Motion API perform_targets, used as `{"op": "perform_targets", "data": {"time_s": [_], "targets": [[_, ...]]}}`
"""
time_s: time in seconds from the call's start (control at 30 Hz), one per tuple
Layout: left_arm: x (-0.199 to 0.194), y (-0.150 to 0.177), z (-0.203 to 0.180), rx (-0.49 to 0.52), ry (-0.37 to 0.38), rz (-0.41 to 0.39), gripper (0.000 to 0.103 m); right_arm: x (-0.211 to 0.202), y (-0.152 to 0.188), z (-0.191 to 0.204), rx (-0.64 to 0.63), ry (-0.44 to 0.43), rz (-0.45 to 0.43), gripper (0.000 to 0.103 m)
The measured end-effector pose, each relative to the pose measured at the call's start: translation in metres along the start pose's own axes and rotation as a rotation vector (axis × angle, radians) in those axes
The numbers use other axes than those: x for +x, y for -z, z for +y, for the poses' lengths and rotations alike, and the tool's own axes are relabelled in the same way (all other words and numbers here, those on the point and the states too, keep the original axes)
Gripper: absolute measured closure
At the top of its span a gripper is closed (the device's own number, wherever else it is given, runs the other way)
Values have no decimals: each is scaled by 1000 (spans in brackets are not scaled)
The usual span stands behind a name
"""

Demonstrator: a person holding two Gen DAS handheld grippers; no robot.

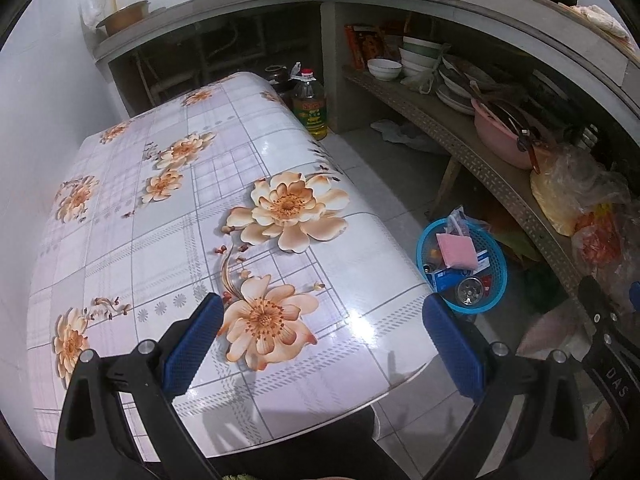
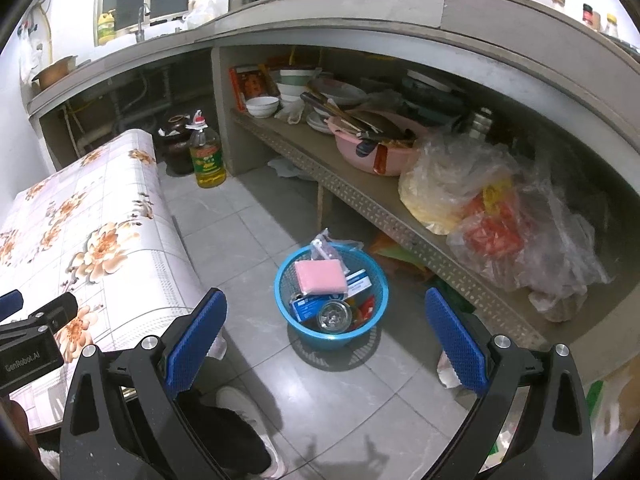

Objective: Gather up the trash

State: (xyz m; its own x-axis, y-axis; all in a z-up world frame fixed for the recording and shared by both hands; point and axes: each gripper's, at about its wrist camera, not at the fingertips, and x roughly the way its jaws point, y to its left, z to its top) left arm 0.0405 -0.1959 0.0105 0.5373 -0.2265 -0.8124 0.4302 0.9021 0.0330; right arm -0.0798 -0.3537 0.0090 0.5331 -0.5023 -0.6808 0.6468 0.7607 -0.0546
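The table (image 1: 192, 216) is the largest item: a glossy cloth printed with a grey grid and orange-cream flowers, bare of objects. The left gripper (image 1: 322, 344) hangs over its near right corner, jaws spread wide and empty, with 2 blue textured pads (image 1: 196, 344) on black arms.

A concrete counter (image 2: 320, 12) curves across the back; a perforated shelf (image 2: 360, 196) below it carries stacked bowls (image 2: 292, 84), a pink basin (image 2: 372, 152) of utensils and crumpled clear plastic bags (image 2: 480, 208). The floor (image 2: 240, 240) is grey tile.

The basket (image 2: 332, 300), blue plastic, round, with a mesh wall, stands on the floor between table and shelf. It holds the trash: a pink sponge (image 2: 320, 278) on top, a blue-and-white box (image 2: 310, 306), a round metal strainer (image 2: 334, 316), a clear wrapper (image 2: 322, 246) at the far rim and red scraps. The right gripper (image 2: 324, 344) is above and just short of the basket, which sits centred between its widely parted, empty jaws; no contact. From the left wrist view the basket (image 1: 462, 268) lies off the table's right edge, beyond the right pad.

An oil bottle (image 2: 206, 156), yellow with a red cap, stands on the floor beside a dark jar (image 2: 176, 144) at the table's far end. A white shoe (image 2: 248, 420) shows below the right gripper. Nothing blocks the space between that gripper and the basket.
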Motion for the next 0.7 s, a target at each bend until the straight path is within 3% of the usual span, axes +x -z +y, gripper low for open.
{"op": "perform_targets", "data": {"time_s": [0.7], "targets": [[0, 2, -1, 29, -34, -4, 6, 1, 1, -3, -14, 36, 3, 7]]}}
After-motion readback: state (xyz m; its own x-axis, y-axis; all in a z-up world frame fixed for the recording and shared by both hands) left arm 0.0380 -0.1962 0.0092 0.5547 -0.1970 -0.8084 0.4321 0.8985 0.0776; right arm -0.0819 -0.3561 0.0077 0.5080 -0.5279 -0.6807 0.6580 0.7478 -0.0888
